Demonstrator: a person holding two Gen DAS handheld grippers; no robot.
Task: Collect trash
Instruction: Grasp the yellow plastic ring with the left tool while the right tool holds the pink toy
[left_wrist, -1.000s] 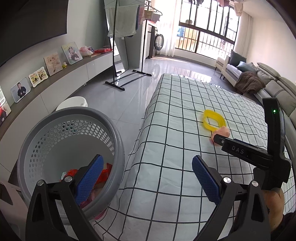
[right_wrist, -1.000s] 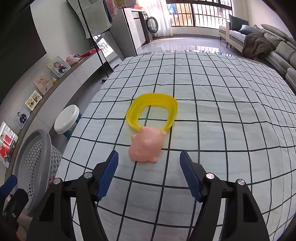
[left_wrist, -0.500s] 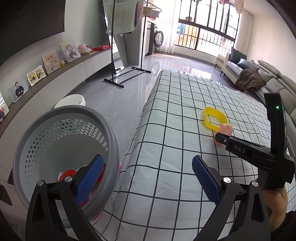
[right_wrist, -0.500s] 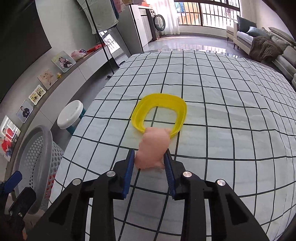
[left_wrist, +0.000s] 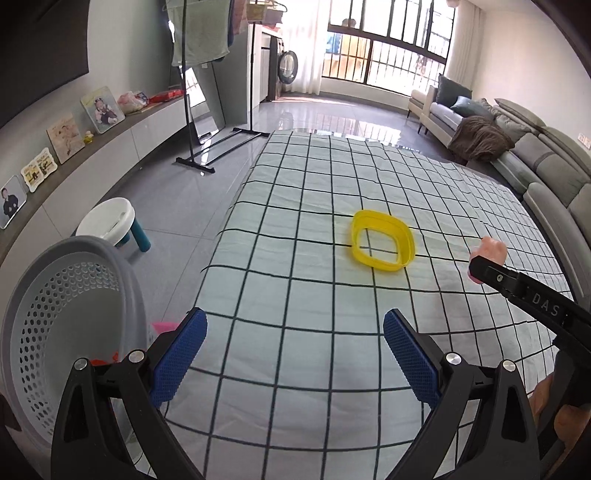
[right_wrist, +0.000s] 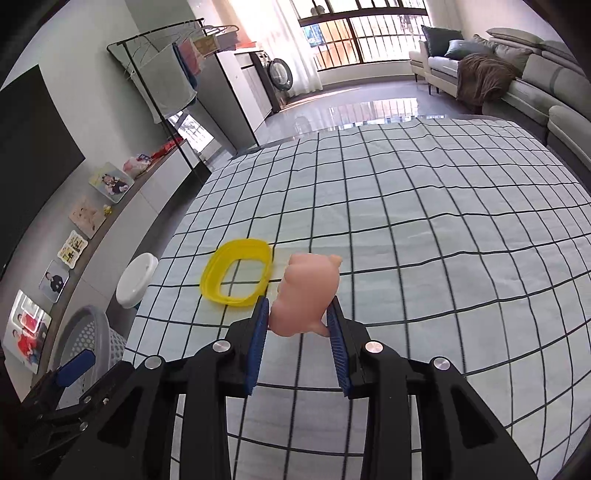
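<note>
Here the checked cloth (left_wrist: 314, 295) covers the wide surface, with the grey basket (left_wrist: 70, 314) just off its left edge. A yellow ring (right_wrist: 236, 273) lies flat on the cloth. The left gripper (left_wrist: 295, 354) hangs spread, nothing between its pads. The right gripper (right_wrist: 299, 332) pinches the pink pig toy (right_wrist: 306, 291), lifted clear beside the ring.

Right gripper (right_wrist: 298, 318): blue pads clamped on a pink pig toy (right_wrist: 307, 291), which is held above the checked cloth (right_wrist: 424, 240). Yellow ring (right_wrist: 236, 275): laid flat on the cloth, just left of the toy. Grey basket (right_wrist: 94, 338): seen at lower left, off the cloth, beside a white stool (right_wrist: 136, 278). Left gripper (right_wrist: 74, 369): partly seen at the lower left edge.
</note>
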